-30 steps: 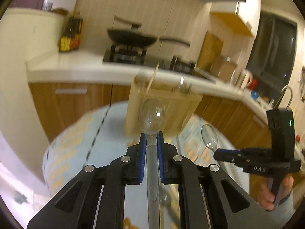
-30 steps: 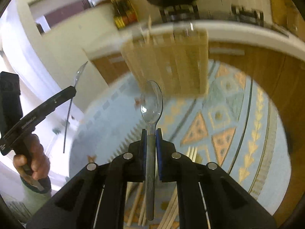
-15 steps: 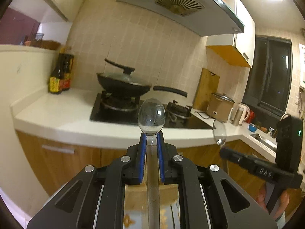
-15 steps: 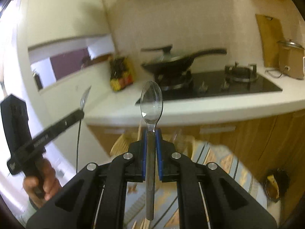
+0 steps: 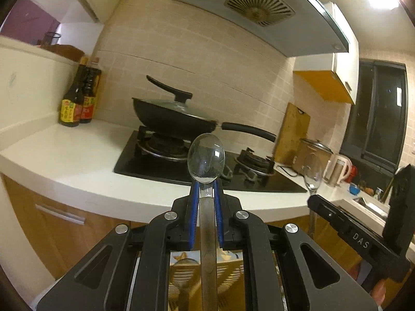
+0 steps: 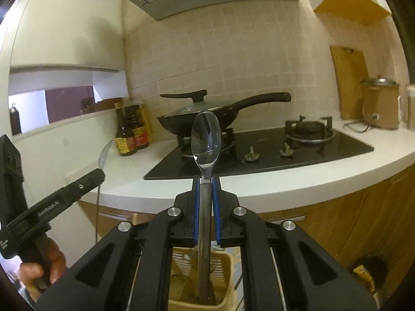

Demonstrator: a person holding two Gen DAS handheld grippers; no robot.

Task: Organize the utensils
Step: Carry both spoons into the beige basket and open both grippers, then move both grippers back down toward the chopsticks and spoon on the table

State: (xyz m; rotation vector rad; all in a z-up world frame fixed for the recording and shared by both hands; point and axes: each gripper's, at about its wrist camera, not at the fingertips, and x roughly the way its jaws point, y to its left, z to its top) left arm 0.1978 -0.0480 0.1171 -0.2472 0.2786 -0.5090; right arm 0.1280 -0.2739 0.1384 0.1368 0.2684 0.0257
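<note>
Left gripper [image 5: 206, 189] is clamped on 1 steel spoon [image 5: 206, 159], bowl up, handle trailing back between the blue pads [image 5: 195, 207]. Right gripper [image 6: 206, 181] likewise grips a 2nd spoon [image 6: 205, 140], bowl at 12 o'clock. A slotted utensil holder [image 6: 223, 261] sits at 6 o'clock beneath the right one. Lidded wok [image 5: 168, 119] on the hob [image 5: 135, 160] lies at 12 o'clock; sauce bottles [image 5: 77, 101] at 10 o'clock.

Both claws [image 5: 206, 189] [image 6: 206, 181] higher, toward stove [image 5: 181, 163]
</note>
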